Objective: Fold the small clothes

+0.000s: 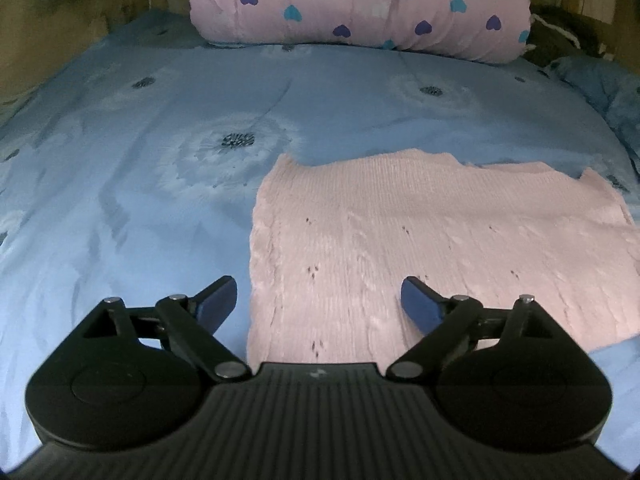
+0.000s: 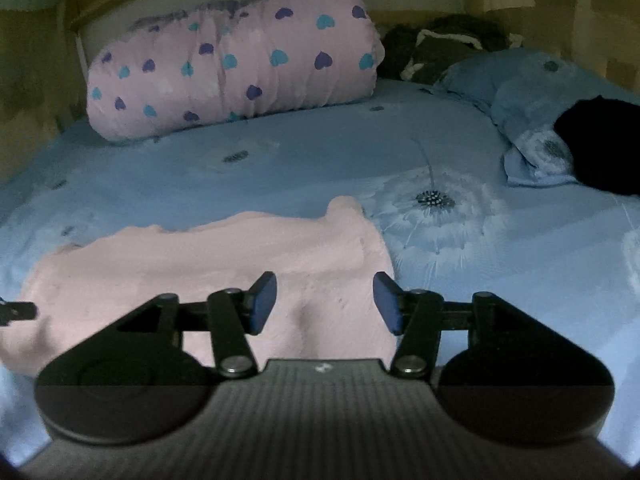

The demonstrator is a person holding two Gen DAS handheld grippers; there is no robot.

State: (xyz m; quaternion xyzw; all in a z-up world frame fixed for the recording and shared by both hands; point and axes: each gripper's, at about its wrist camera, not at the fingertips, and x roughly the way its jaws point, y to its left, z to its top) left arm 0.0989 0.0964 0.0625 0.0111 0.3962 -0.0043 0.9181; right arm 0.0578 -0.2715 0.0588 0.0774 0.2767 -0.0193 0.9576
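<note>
A small pink knit garment [image 1: 420, 240] lies flat on the blue bedspread [image 1: 140, 160]. My left gripper [image 1: 318, 300] is open and empty, low over the garment's near left edge, with its left finger over the bedspread. In the right wrist view the same pink garment [image 2: 224, 264] lies ahead and to the left. My right gripper [image 2: 325, 304] is open and empty over the garment's near right corner. A tip of the left gripper [image 2: 16, 312] shows at the far left edge.
A rolled pink quilt with blue and purple hearts [image 1: 360, 4] lies across the head of the bed. A blue pillow [image 2: 520, 96] with a black item [image 2: 600, 144] on it lies at the right. Dark clothes [image 2: 440, 48] are piled behind.
</note>
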